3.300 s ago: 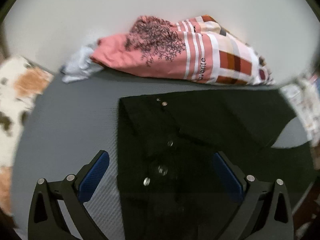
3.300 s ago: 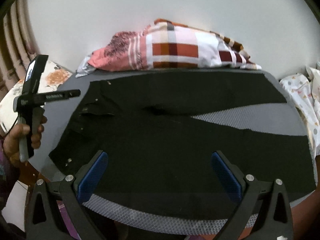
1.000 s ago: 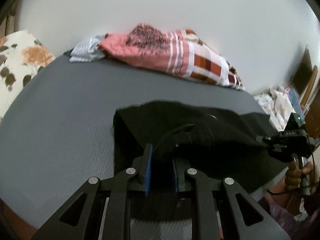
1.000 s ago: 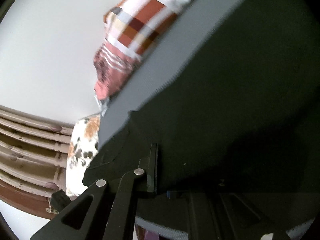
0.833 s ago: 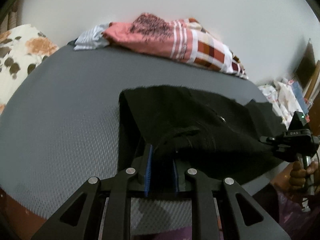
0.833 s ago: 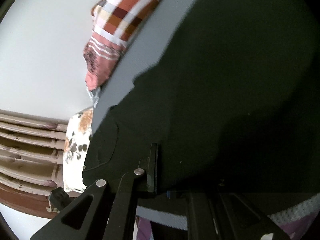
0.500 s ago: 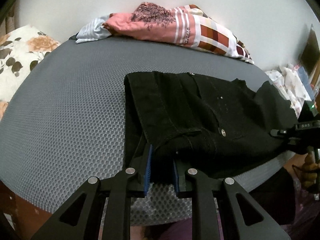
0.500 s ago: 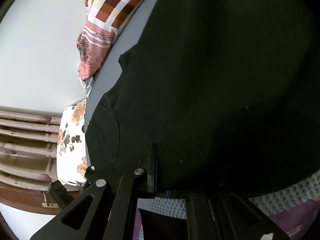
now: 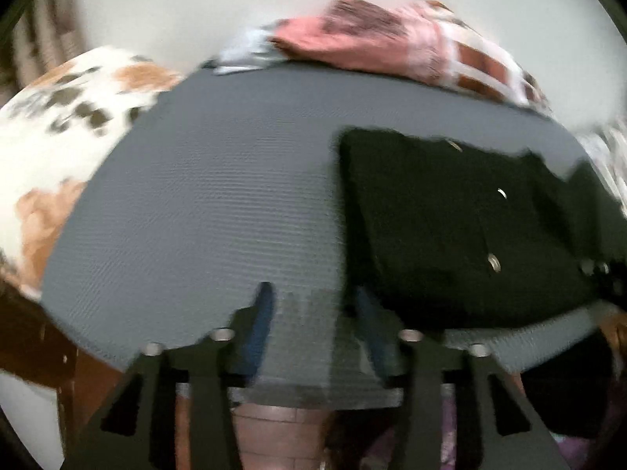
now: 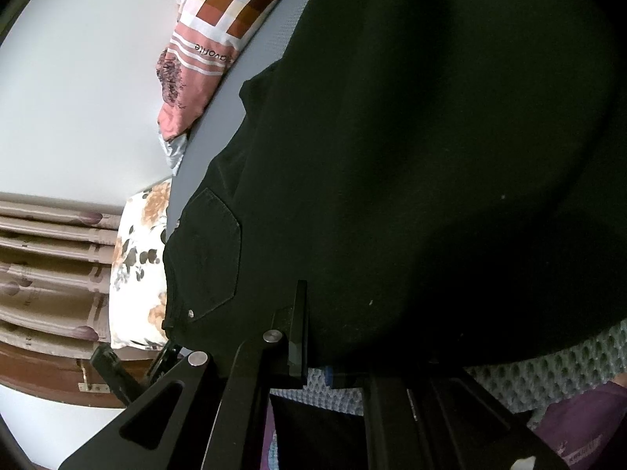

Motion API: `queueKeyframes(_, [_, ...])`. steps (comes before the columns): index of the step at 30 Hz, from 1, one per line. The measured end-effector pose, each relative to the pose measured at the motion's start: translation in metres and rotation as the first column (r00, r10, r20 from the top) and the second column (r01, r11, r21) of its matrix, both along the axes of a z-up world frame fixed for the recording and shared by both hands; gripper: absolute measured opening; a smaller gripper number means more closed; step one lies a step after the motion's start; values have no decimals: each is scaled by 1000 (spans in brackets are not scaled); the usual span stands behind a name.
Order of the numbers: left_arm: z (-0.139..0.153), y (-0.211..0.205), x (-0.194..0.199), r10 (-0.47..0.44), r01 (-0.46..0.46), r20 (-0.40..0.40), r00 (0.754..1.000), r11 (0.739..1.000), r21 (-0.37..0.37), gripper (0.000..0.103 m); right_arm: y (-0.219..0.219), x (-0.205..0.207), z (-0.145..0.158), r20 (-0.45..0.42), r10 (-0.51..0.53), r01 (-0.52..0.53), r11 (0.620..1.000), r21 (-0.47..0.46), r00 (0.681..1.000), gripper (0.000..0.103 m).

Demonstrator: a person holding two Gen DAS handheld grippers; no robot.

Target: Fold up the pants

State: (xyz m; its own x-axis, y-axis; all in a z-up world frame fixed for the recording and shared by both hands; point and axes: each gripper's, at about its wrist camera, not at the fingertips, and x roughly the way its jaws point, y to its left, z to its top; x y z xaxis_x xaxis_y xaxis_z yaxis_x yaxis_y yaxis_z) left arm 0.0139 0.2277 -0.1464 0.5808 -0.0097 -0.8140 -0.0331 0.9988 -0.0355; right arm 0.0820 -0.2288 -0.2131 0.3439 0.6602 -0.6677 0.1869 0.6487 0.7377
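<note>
Black pants point(image 9: 450, 219) lie folded lengthwise on the grey mesh table point(image 9: 219, 203), at the right of the left wrist view. My left gripper point(image 9: 313, 313) is open and empty over the table's near edge, just left of the waistband corner. In the right wrist view the pants point(image 10: 411, 156) fill most of the frame, back pocket point(image 10: 211, 254) at left. My right gripper point(image 10: 333, 344) is shut on the near edge of the pants.
A pink and plaid cloth pile point(image 9: 399, 47) lies at the table's far edge by the white wall. A floral pillow point(image 9: 51, 125) sits left of the table. The table's front edge and a brown wooden frame point(image 9: 31, 340) are below.
My left gripper has let go of the waistband, opened, and shifted left off the pants. The pants now lie flat. My right gripper stays shut on the fabric.
</note>
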Motion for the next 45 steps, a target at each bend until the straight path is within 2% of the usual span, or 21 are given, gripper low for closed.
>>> queueKeyframes(3, [17, 23, -4, 84, -80, 53, 995, 995, -67, 52, 1, 1, -1, 2, 1, -1, 1000, 6, 1000, 7])
queueKeyframes(5, [30, 24, -7, 84, -75, 88, 993, 993, -92, 52, 1, 1, -1, 1, 3, -3, 1000, 14, 1000, 7])
queueKeyframes(6, [36, 18, -8, 53, -44, 91, 994, 994, -95, 52, 1, 1, -2, 0, 3, -3, 1000, 18, 1000, 7])
queueKeyframes(10, [35, -5, -7, -33, 34, 6, 999, 990, -137, 52, 2, 1, -3, -6, 8, -8, 999, 33, 1000, 7])
queueKeyframes(12, [27, -9, -7, -61, 43, -78, 995, 975, -217, 52, 3, 0, -3, -9, 11, -10, 999, 39, 1000, 7])
queueKeyframes(13, [26, -13, -8, -59, 35, -93, 994, 970, -241, 52, 3, 0, -4, -10, 14, -13, 999, 42, 1000, 7])
queueKeyframes(16, [43, -32, -8, -82, 66, -36, 996, 943, -326, 52, 3, 0, -4, -5, 19, -19, 999, 45, 1000, 7])
queueKeyframes(19, [63, -86, 7, -199, 209, 67, 978, 930, -304, 53, 3, 0, -4, -2, 17, -17, 998, 53, 1000, 7])
queueKeyframes(21, [57, -122, 21, -293, 308, 96, 951, 910, -277, 56, 4, -1, -5, 2, 15, -15, 998, 58, 1000, 7])
queueKeyframes(22, [49, -138, 28, -325, 339, 94, 941, 910, -238, 57, 5, -1, -5, 4, 13, -14, 998, 60, 1000, 7])
queueKeyframes(23, [36, -151, 33, -340, 348, 71, 938, 919, -185, 57, 4, -1, -5, 4, 12, -12, 998, 63, 1000, 7])
queueKeyframes(24, [15, -160, 40, -345, 342, 11, 939, 926, -159, 57, 4, -1, -5, 5, 13, -13, 998, 67, 1000, 7])
queueKeyframes(25, [3, -160, 45, -339, 330, -27, 940, 929, -165, 55, 5, -1, -5, 10, 18, -18, 997, 74, 1000, 8])
queueKeyframes(26, [-13, -155, 48, -313, 296, -67, 947, 937, -185, 49, 4, 0, -5, 16, 24, -25, 996, 80, 1000, 9])
queueKeyframes(27, [-9, -150, 44, -289, 281, -16, 957, 942, -183, 48, 3, 0, -4, 26, 32, -34, 996, 83, 999, 9])
queueKeyframes(30, [-7, -150, 46, -272, 263, -33, 962, 951, -164, 47, -6, 5, -1, 63, 53, -60, 993, 99, 997, 9])
queueKeyframes(35, [-7, -163, 48, -292, 287, -42, 956, 953, -101, 47, -65, 24, 8, 139, -63, 39, 985, 171, 988, 16])
queueKeyframes(39, [-11, -155, 47, -292, 286, -41, 955, 952, -110, 47, -153, 50, 10, 187, -231, 201, 965, 167, 955, 17])
queueKeyframes(42, [-13, -151, 46, -287, 281, -42, 957, 953, -110, 47, -219, 72, -3, 163, -380, 343, 914, 214, 910, 17])
queueKeyframes(43, [-16, -150, 45, -286, 280, -42, 957, 954, -109, 47, -248, 79, -10, 141, -449, 411, 882, 231, 882, 17])
queueKeyframes(45, [-16, -152, 46, -282, 277, -44, 958, 955, -102, 47, -282, 88, -16, 134, -523, 478, 838, 262, 842, 17])
